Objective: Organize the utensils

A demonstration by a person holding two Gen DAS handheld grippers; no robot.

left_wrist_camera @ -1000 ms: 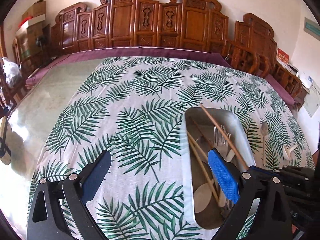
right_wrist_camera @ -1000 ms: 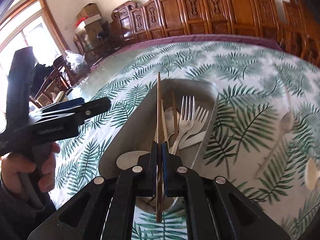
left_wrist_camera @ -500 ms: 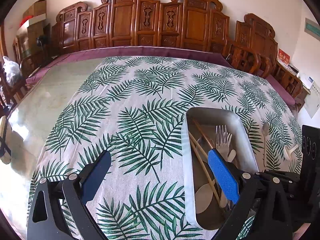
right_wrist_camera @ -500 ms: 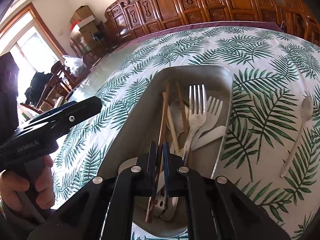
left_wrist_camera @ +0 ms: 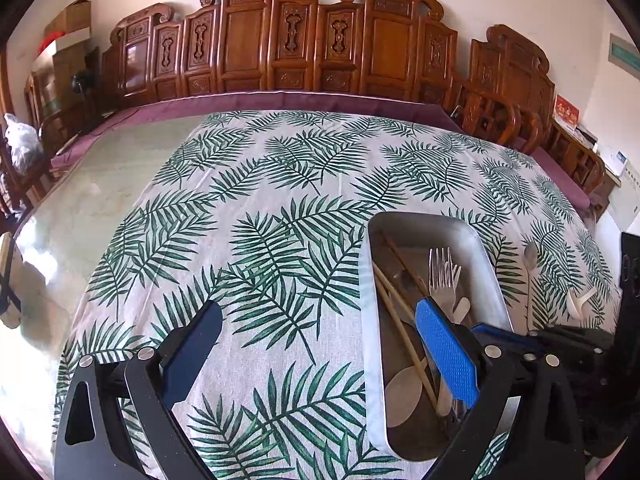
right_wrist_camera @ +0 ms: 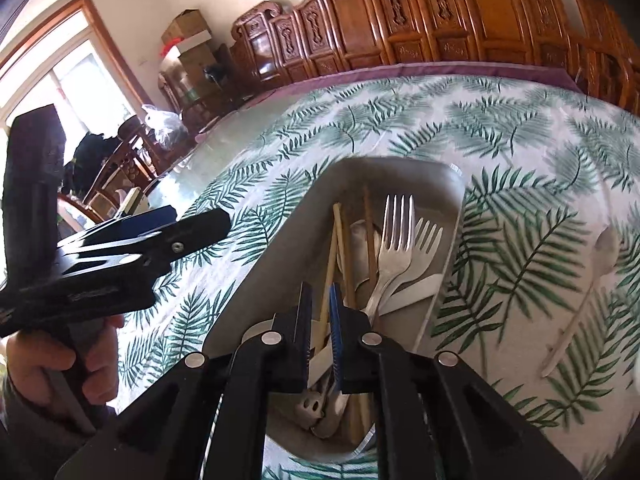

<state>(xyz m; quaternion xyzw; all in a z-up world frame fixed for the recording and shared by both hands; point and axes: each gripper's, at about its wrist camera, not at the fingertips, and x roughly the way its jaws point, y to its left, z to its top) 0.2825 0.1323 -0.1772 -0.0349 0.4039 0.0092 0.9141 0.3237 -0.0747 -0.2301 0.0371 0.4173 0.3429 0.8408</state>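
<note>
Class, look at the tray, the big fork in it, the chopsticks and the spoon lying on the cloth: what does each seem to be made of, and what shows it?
Tray: likely brushed metal; dull grey sheen.
Fork: polished steel by its bright glints.
Chopsticks: wood or bamboo; matte tan.
Spoon: probably plastic; flat off-white, no shine.

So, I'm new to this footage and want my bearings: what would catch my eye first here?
First the metal tray on the palm-leaf tablecloth, holding chopsticks, a metal fork and pale plastic cutlery. The right gripper hangs over its near end, jaws opening with nothing pinched between them, while the left gripper is wide open beside the tray. A white plastic spoon lies on the cloth right of the tray.
</note>
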